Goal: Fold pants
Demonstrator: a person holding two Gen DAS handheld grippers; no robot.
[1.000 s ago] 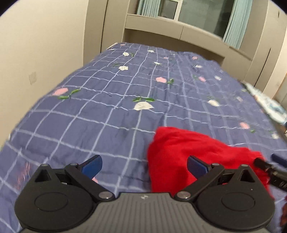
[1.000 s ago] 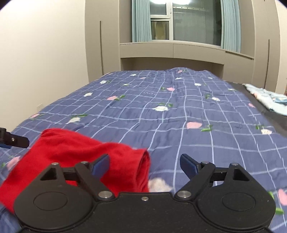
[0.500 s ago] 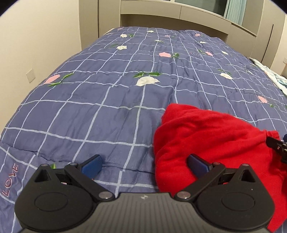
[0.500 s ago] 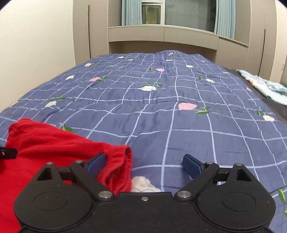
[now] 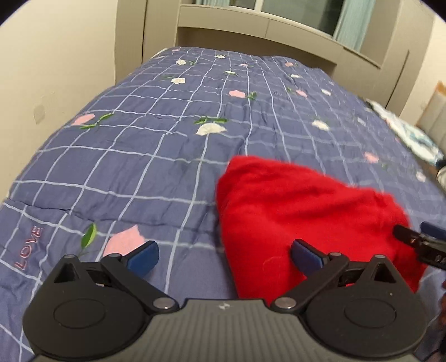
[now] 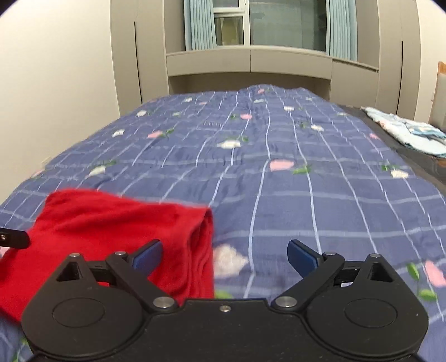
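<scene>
- One bed (image 5: 156, 156) fills both of my views, covered in a blue quilt with pale grid lines and small pink and white flowers. The word "LOVE" (image 5: 28, 247) is stitched in pink near its close left edge.
- A beige wall (image 6: 55, 83) runs along the bed's left side, and cabinets with a curtained window (image 6: 267, 25) stand behind its far end.
- The pants (image 5: 301, 222), bright red, lie folded in a thick bundle on the near part of the quilt, between my two grippers. In the right view their layered edge (image 6: 203, 250) faces right.
- A pale blue cloth (image 6: 407, 133) lies at the bed's far right edge, well apart from the pants.
- My left gripper (image 5: 224, 254) is spread wide and holds nothing. Its right blue pad (image 5: 305, 254) appears over the red fabric; I cannot tell if it touches.
- My right gripper (image 6: 224, 254) is likewise spread wide and holds nothing, its left pad (image 6: 147, 254) over the pants' right end.
</scene>
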